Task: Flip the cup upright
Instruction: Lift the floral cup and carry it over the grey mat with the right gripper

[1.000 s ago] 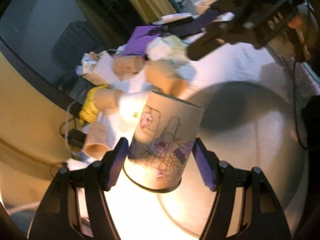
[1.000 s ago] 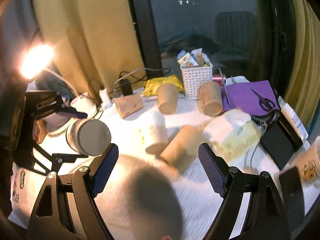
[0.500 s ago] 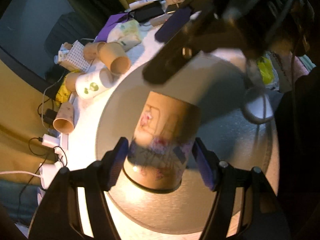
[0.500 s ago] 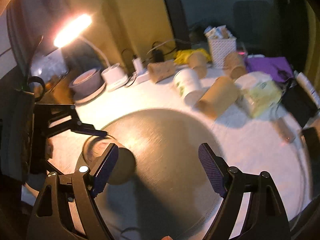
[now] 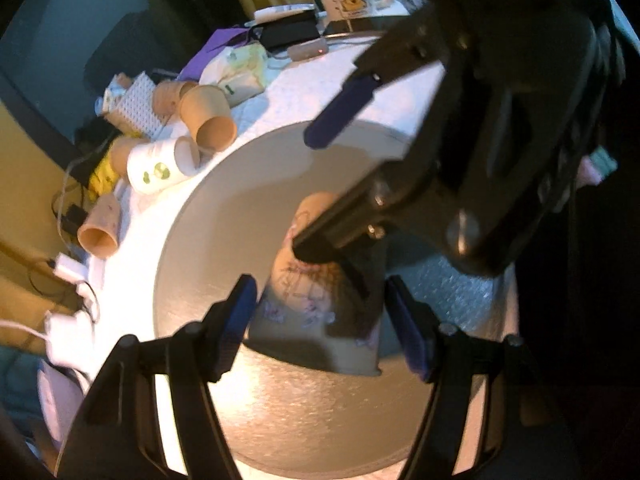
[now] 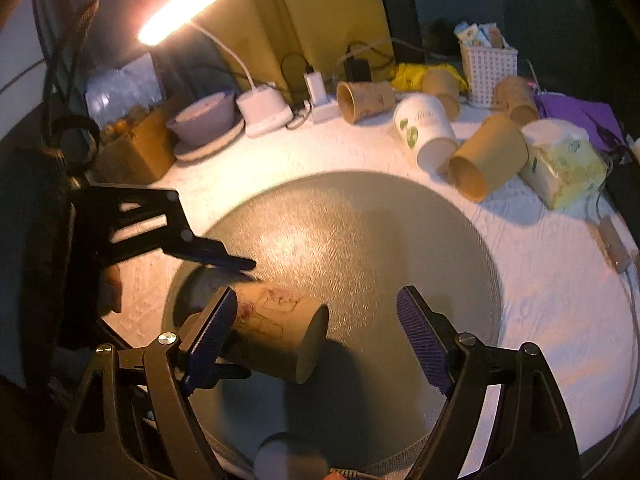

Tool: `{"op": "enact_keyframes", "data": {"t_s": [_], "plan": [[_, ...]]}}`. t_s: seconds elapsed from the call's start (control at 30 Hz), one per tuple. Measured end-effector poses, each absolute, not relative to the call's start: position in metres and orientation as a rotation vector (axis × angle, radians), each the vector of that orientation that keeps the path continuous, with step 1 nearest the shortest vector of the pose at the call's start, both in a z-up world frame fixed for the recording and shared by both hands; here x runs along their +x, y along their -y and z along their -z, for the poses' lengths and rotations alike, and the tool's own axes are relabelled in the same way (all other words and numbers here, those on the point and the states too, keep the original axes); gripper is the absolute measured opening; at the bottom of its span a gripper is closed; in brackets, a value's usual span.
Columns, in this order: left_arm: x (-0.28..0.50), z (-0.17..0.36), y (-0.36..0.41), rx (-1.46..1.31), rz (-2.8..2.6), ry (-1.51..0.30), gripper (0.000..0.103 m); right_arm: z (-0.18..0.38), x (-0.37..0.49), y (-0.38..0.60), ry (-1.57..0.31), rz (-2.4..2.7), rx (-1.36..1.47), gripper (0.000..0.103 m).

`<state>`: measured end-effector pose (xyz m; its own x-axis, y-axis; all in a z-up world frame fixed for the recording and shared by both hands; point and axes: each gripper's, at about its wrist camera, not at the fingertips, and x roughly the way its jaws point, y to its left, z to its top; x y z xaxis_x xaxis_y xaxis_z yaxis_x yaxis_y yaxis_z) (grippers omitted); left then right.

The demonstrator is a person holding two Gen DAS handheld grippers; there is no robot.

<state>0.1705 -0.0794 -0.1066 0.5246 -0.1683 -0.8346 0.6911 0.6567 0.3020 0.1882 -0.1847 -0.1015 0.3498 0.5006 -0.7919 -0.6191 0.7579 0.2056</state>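
Left tongs: fingers on either side of the cup, pads at or just off its walls near the wider end; contact cannot be told for sure in the left wrist view. From the right wrist view the left tongs reach in from the left with the upper finger lying along the top of the cup; the lower finger is hidden behind the cup and the right tongs' left pad. Reads as a pinch on the cup.

Cup: printed paper, pink floral line drawing. Lying tilted, close to on its side, over the round grey mat. Closed base points toward the mat's centre, mouth toward the left tongs. Whether it touches the mat or is held just above it cannot be told.

Right tongs: spread wide, nothing between the pads. Left pad sits just in front of the cup's side; touching or apart is unclear. In the left wrist view the right tongs loom over the cup, dark and blurred, covering its upper part.

Desk: white cloth. Beyond the mat, several paper cups lie on their sides, near a tissue pack, a white basket and a lit lamp.
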Motion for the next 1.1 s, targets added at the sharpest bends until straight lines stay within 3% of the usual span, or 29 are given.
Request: {"op": "enact_keyframes", "data": {"t_s": [0.23, 0.37, 0.83, 1.1], "plan": [[0.167, 0.103, 0.073, 0.6, 0.541, -0.883, 0.07, 0.105, 0.19, 0.188, -0.981, -0.728, -0.137, 0.085], [0.161, 0.1, 0.063, 0.518, 0.534, -0.881, 0.083, 0.105, 0.19, 0.188, -0.985, -0.732, -0.153, 0.085], [0.116, 0.092, 0.013, 0.319, 0.316, -0.855, 0.083, 0.095, 0.189, 0.173, -0.976, -0.76, -0.278, 0.085], [0.098, 0.089, -0.023, 0.127, 0.221, -0.807, 0.083, 0.081, 0.174, 0.132, -0.872, -0.918, -0.544, 0.085]]}}
